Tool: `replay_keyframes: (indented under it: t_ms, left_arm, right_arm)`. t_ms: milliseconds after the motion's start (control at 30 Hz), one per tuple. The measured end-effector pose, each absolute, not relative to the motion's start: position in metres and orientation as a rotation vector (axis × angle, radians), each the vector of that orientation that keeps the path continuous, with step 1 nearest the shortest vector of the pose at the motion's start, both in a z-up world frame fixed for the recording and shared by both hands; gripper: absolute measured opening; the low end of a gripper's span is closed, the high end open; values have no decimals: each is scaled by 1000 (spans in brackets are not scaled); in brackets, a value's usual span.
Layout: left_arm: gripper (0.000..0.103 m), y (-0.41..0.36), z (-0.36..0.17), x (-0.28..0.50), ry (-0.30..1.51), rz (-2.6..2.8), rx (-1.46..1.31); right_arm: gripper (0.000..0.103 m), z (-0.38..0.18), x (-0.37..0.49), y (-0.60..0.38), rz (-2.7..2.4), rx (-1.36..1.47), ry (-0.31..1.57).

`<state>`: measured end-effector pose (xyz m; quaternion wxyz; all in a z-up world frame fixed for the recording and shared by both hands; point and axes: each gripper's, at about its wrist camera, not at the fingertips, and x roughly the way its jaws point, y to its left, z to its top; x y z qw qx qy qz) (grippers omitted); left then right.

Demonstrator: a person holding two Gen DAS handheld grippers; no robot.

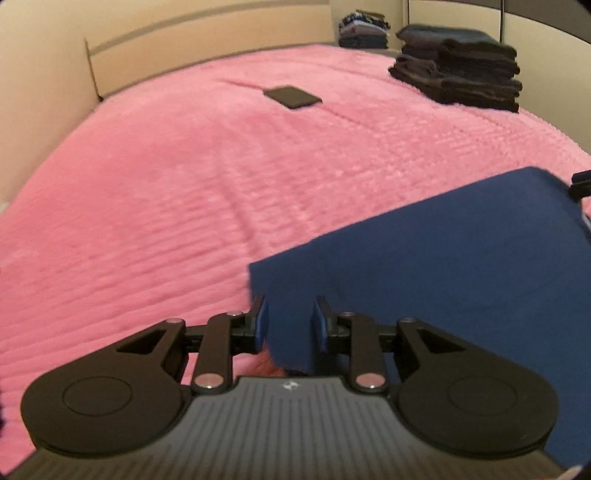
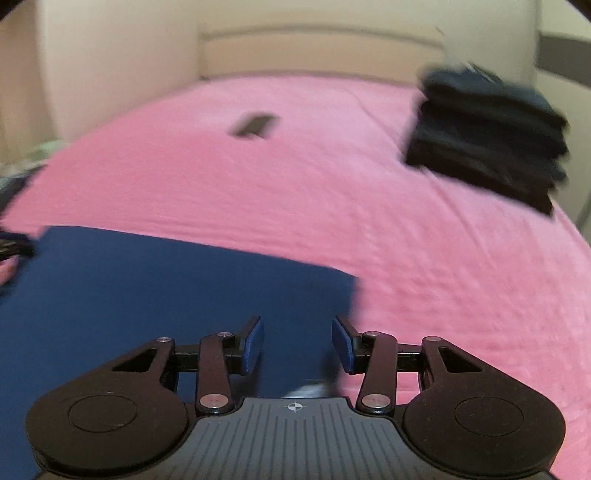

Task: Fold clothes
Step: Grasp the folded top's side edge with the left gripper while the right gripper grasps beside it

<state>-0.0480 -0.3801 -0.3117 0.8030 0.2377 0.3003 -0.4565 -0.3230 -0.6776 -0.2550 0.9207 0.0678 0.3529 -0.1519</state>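
Observation:
A dark blue garment (image 1: 443,266) is spread flat and smooth over the pink bedspread (image 1: 166,192), with a straight far edge. My left gripper (image 1: 290,325) is shut on the garment's near left corner, and the cloth fills the narrow gap between its blue pads. In the right wrist view the same blue garment (image 2: 166,288) runs off to the left. My right gripper (image 2: 297,343) holds its near right corner, jaws about half wide with cloth filling the gap. A dark piece of the other gripper shows at each view's edge.
A tall stack of dark folded clothes (image 1: 461,74) stands at the bed's far right, also blurred as the stack (image 2: 487,140). A second folded pile (image 1: 364,29) sits behind it. A flat black object (image 1: 293,96) lies mid-bed. A beige headboard (image 1: 207,33) borders the far side.

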Motion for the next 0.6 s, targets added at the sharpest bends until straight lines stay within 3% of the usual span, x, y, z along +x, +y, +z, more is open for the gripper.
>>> replay_keyframes:
  t_ms: [33, 67, 100, 267, 600]
  left_arm:
    - [24, -371, -306, -52, 637, -979, 507]
    - [24, -359, -300, -57, 631, -981, 509]
    - [24, -347, -295, -64, 627, -987, 514]
    - [29, -287, -283, -103, 634, -1046, 546]
    - [31, -221, -309, -153, 840, -1147, 400]
  right_arm:
    - [56, -248, -327, -659, -277, 120, 707]
    - [72, -243, -332, -641, -242, 108, 690]
    - [75, -239, -336, -622, -205, 99, 675]
    - [75, -241, -358, -531, 11, 74, 667]
    - [75, -269, -369, -423, 168, -115, 719]
